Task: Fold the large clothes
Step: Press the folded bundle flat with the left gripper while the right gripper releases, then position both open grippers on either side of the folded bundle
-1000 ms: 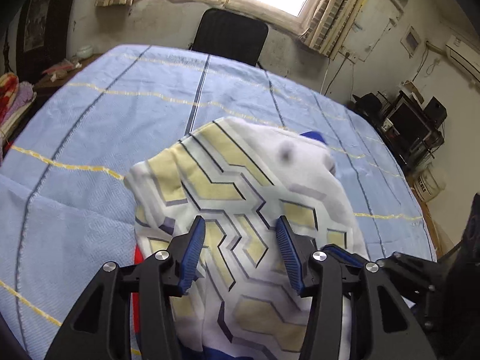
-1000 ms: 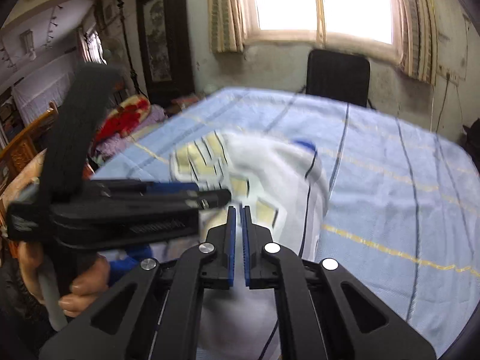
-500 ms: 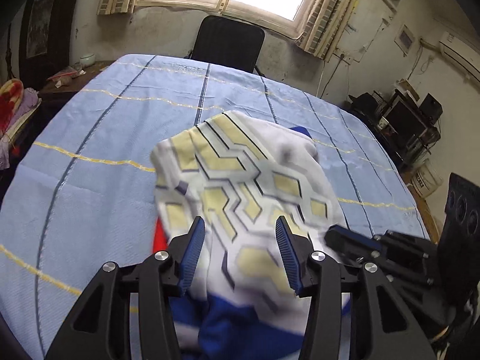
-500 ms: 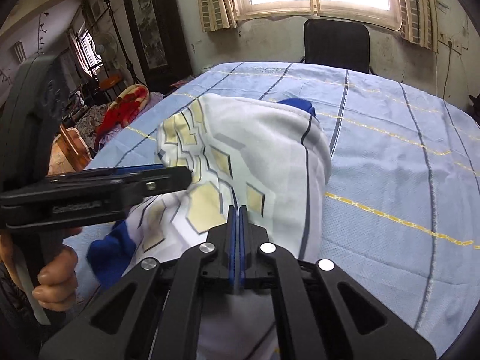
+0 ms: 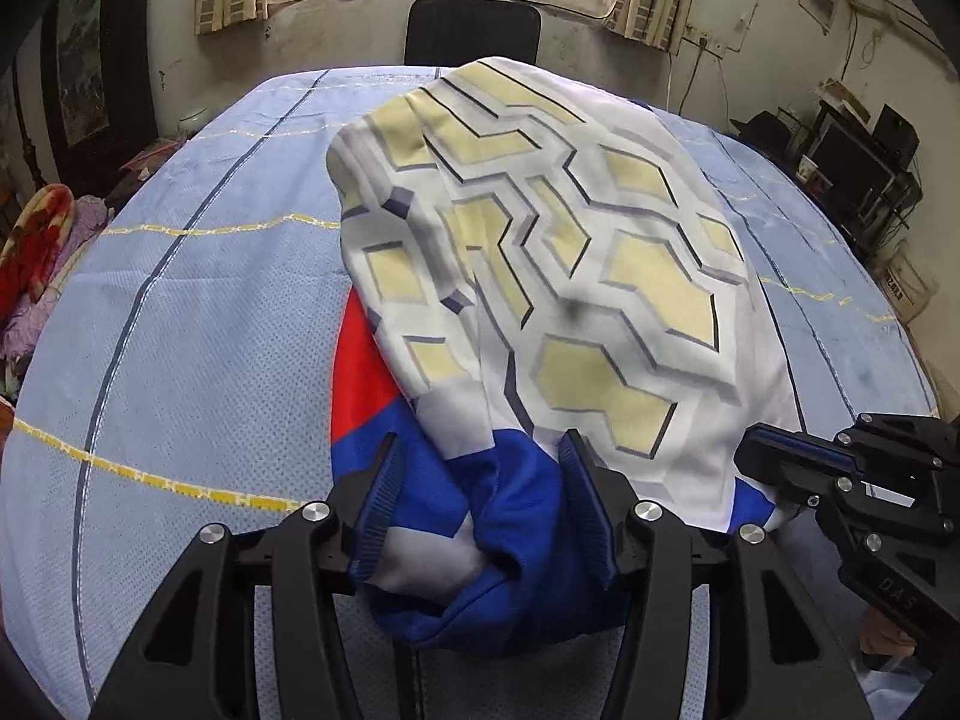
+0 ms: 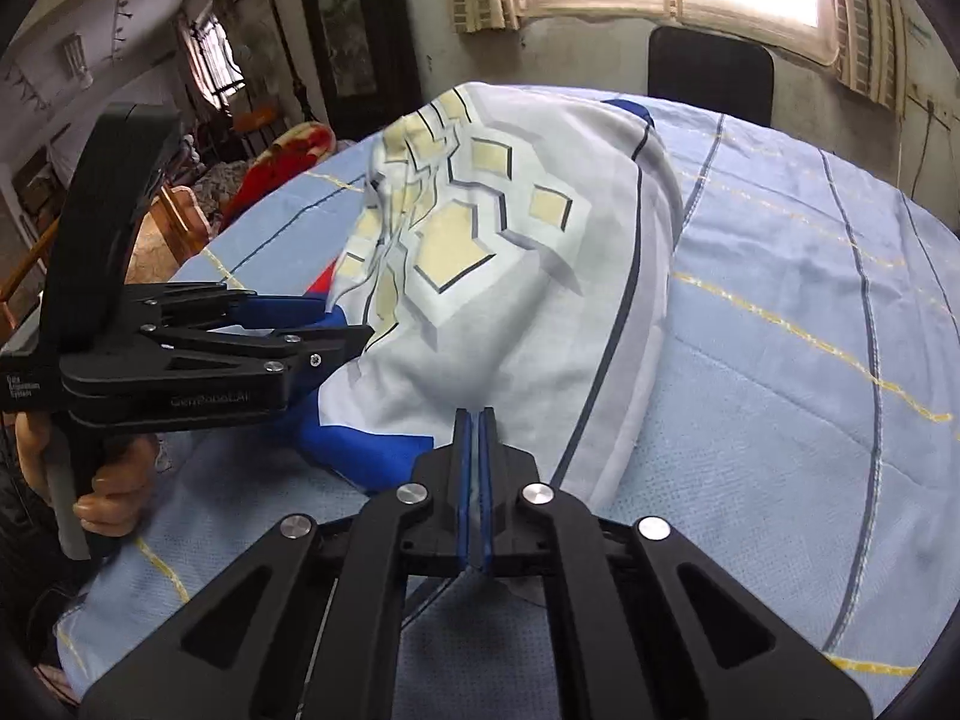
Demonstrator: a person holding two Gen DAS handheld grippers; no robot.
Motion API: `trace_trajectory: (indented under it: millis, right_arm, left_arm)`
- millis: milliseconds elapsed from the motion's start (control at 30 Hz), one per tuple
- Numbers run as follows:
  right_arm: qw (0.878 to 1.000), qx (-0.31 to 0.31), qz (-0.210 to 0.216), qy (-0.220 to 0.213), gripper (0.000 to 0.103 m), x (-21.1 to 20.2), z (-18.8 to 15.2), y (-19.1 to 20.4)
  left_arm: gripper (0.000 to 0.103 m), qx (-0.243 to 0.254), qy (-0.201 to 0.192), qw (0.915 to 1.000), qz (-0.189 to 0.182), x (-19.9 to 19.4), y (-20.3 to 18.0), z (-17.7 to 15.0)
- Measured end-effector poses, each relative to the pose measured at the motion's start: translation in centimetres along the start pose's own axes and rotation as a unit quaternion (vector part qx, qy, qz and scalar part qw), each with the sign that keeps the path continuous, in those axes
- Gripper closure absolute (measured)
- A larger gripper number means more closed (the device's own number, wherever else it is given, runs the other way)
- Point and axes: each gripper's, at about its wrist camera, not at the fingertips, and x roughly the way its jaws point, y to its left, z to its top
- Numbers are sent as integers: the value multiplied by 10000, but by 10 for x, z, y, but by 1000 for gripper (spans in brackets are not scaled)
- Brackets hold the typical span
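Both grippers point steeply down over the worktop (image 5: 180,360), side by side at the near edge of the patterned garment (image 5: 570,252), which billows above the blue cloth. The left gripper (image 5: 480,480) has a thick blue bunch of the garment between its pads, its jaws having just been opening. The right gripper (image 6: 474,450) is clenched on the white hem. A hand (image 6: 114,480) grips the left handle
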Motion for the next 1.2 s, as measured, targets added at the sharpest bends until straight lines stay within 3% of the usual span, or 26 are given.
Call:
trace_trajectory:
  millis: [133,300,367,467,533,833,1033,1200]
  right_arm:
    - [9998,137,109,3,103,-1,-1,-3]
    - [9999,124,82,53,103,-4,2,-4]
    - [10000,81,33,8,102,-17,6,-3]
    - [9988,206,171,-422,97,-52,9,-3]
    - [9976,309,203,-580,96,-66,12,-3]
    - [9969,159,45,-765,92,-81,42,-8]
    - [9951,183,104,-967,92,-62,69,-19]
    - [9959,420,94,-800,92,-23,76,-36]
  left_arm:
    - [46,68,-47,9999,127,-2,-2,-1]
    - [48,560,-426,9950,712,-23,-28,-5]
    - [47,691,-652,9931,691,-38,-39,-6]
    - [43,730,-943,9916,501,-60,-54,-4]
    - [43,781,-1080,9895,563,-69,-62,0]
    - [38,878,-1462,9824,766,-86,-82,24]
    - [38,489,-1321,9866,826,-55,-64,61]
    - [36,278,-712,9930,901,4,-44,63]
